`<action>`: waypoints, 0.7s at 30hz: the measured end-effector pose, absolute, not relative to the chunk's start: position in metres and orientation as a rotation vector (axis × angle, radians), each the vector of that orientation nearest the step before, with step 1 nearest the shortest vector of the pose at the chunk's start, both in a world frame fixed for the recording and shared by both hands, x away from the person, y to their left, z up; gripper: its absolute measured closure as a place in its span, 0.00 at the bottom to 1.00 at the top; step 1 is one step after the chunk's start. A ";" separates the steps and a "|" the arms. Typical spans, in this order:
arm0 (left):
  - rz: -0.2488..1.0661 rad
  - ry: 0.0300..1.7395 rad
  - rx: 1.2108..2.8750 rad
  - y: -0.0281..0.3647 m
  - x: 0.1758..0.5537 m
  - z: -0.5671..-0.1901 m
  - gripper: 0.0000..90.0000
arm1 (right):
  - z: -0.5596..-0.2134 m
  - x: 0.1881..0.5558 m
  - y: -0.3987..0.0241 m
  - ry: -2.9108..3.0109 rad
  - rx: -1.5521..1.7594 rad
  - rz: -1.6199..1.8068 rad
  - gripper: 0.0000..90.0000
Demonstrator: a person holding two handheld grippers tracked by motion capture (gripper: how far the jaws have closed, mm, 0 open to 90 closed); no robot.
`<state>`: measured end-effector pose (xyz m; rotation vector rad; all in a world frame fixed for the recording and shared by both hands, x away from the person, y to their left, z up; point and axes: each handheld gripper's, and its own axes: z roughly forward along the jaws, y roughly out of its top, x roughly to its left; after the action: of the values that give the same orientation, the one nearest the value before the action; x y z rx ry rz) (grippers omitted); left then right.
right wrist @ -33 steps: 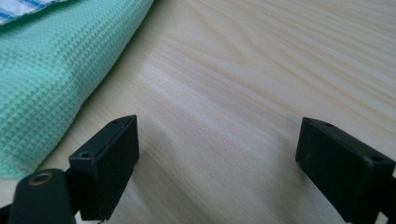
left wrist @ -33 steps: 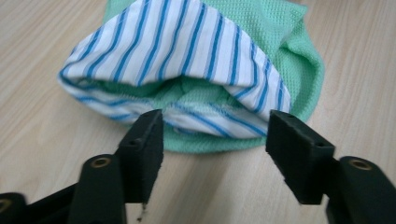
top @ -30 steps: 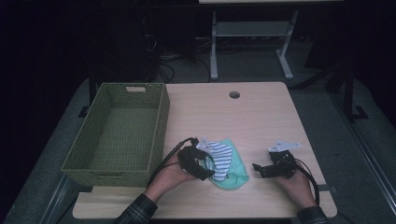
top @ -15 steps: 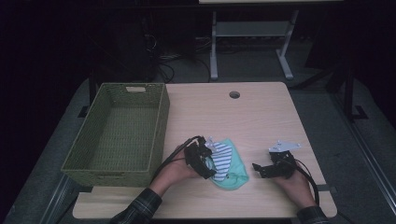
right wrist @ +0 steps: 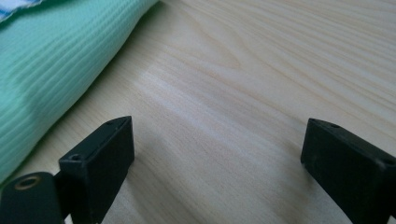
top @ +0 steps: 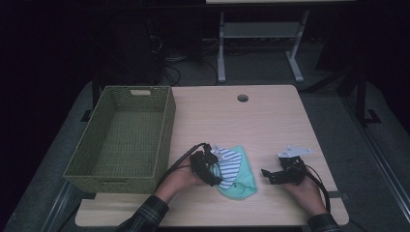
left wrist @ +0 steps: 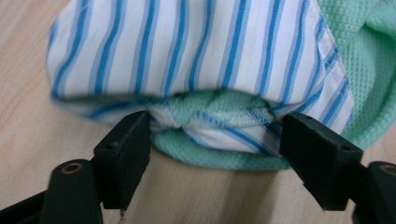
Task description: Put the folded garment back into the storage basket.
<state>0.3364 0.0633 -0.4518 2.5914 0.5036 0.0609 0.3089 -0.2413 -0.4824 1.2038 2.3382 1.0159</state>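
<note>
A blue-and-white striped cloth (top: 230, 161) lies on top of a mint green cloth (top: 243, 180) near the table's front edge. My left gripper (top: 215, 172) sits low at the pile's left side. In the left gripper view the striped cloth (left wrist: 196, 46) and the green cloth (left wrist: 364, 56) are bunched together. Their folded edge lies between the tips of my left gripper (left wrist: 215, 135). Its jaws have just been closing but still stand wide, not squeezing the fabric. My right gripper (top: 267, 175) rests open on bare wood to the right, its jaws (right wrist: 215, 140) empty beside the green cloth (right wrist: 51, 60).
An empty woven green basket (top: 164, 130) stands on the left part of the wooden table (top: 270, 121). A round cable hole (top: 242, 98) is near the far edge. A metal stand and cables are on the floor behind the table.
My left gripper has sunk a little onto the left edge of the cloth pile. The right hand and the cloths have stayed put.
</note>
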 end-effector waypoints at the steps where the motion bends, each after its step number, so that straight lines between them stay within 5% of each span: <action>1: 0.056 0.503 2.590 0.063 0.335 -0.451 0.32 | -0.482 0.309 -0.241 2.338 1.204 1.016 0.10; 7: 0.036 0.490 2.596 0.060 0.332 -0.448 0.48 | -0.482 0.309 -0.241 2.337 1.205 1.016 0.10; 11: 0.001 0.478 2.588 0.058 0.332 -0.447 0.71 | -0.482 0.309 -0.241 2.338 1.204 1.015 0.10; 21: -0.036 0.463 2.594 0.056 0.332 -0.446 0.91 | -0.482 0.309 -0.241 2.337 1.205 1.015 0.10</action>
<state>0.3322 0.0560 -0.4460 2.5936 0.4630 -0.0364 0.3090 -0.2411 -0.4824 1.2054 2.3374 1.0146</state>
